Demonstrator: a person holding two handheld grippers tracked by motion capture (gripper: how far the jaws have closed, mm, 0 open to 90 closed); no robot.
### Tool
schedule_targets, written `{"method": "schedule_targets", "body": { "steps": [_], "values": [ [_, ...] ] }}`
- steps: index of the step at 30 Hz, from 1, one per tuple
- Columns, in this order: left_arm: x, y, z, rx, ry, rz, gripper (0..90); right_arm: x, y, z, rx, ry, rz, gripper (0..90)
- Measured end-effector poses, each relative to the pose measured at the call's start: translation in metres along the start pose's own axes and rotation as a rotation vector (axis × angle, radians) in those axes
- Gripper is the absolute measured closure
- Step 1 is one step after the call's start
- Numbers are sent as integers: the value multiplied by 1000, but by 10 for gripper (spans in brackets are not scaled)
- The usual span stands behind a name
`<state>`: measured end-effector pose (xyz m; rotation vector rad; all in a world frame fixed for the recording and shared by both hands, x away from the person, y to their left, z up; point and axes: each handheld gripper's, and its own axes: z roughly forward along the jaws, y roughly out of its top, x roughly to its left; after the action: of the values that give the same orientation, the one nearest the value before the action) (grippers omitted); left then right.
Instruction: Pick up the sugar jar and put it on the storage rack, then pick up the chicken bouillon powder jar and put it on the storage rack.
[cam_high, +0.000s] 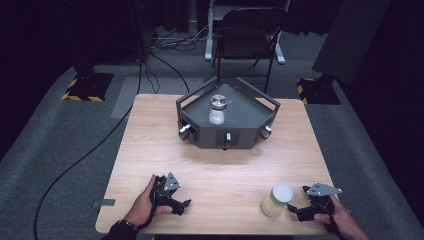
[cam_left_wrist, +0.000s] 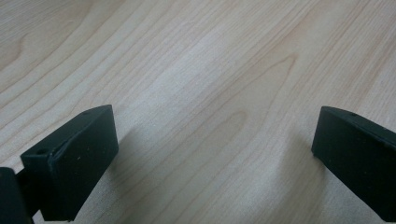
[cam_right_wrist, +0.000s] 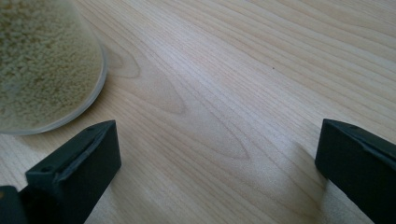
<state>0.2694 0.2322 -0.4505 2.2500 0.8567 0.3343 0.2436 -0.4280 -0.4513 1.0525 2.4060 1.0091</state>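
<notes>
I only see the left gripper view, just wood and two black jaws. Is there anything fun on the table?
Observer: Yes, a jar of yellowish grains with a white lid stands near the right tool.
Operator: Is the right tool holding it?
Observer: No. Its jaws stand wide open, and the jar sits off to one side of them.
Operator: Anything else?
Observer: A dark tray sits at the far side of the table, and a second jar with a silver lid stands in it.
</notes>
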Motion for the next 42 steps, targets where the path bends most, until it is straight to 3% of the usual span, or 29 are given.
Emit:
{"method": "schedule_targets", "body": {
  "steps": [42],
  "values": [
    [4,1,1,0,-11,14,0,3,-5,-5,-3,-13,4,2]
  ]
}}
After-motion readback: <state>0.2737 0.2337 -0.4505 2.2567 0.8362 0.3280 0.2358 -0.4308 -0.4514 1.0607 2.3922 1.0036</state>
